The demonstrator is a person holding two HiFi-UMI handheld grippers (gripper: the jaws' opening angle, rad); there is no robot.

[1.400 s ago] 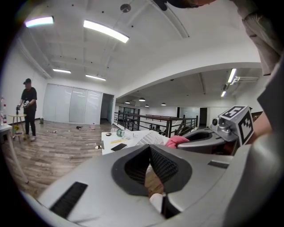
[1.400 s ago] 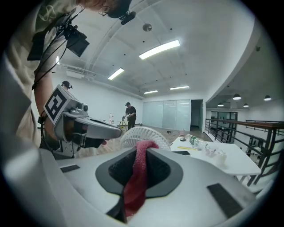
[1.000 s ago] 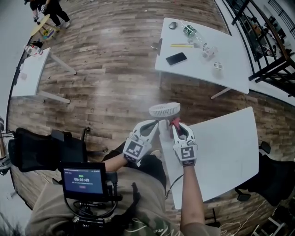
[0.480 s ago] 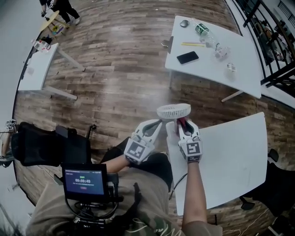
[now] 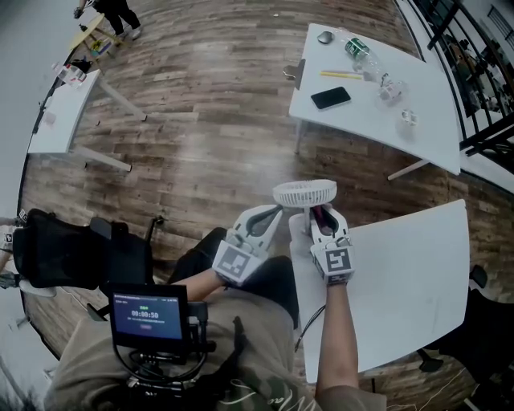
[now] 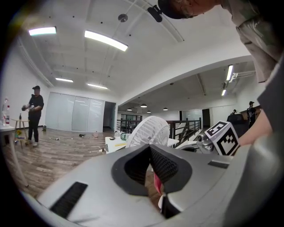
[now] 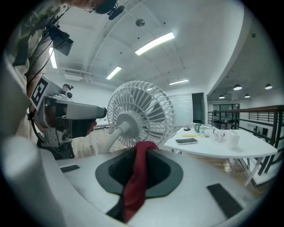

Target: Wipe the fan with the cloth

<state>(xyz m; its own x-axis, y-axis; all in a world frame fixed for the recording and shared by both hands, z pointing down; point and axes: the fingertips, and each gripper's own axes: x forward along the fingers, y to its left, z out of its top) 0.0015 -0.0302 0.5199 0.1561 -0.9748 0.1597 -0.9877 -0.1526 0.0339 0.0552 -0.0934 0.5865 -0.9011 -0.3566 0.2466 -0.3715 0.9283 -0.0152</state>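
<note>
A small white fan [image 5: 303, 194] with a round grille stands over the near corner of a white table [image 5: 401, 265]; its stem runs down between my two grippers. My left gripper [image 5: 277, 210] is shut, tips against the fan's neck just below the head; whether it pinches the stem I cannot tell. In the left gripper view the fan [image 6: 148, 131] rises just past the closed jaws. My right gripper [image 5: 315, 213] is shut on a dark red cloth [image 7: 135, 177]. The cloth's upper end lies close to the lower grille of the fan [image 7: 140, 113]. The left gripper [image 7: 104, 111] shows beside the hub.
A second white table [image 5: 377, 120] farther off carries a phone [image 5: 331, 98], a bottle [image 5: 357, 50] and cups. A small table [image 5: 60, 120] stands far left and a black chair [image 5: 72, 257] near left. A person [image 5: 112, 12] stands at the far edge of the wood floor.
Both grippers and the fan have sunk slightly toward the table corner, keeping the same spacing. The cloth stays held in the right jaws and the left jaws stay shut.
</note>
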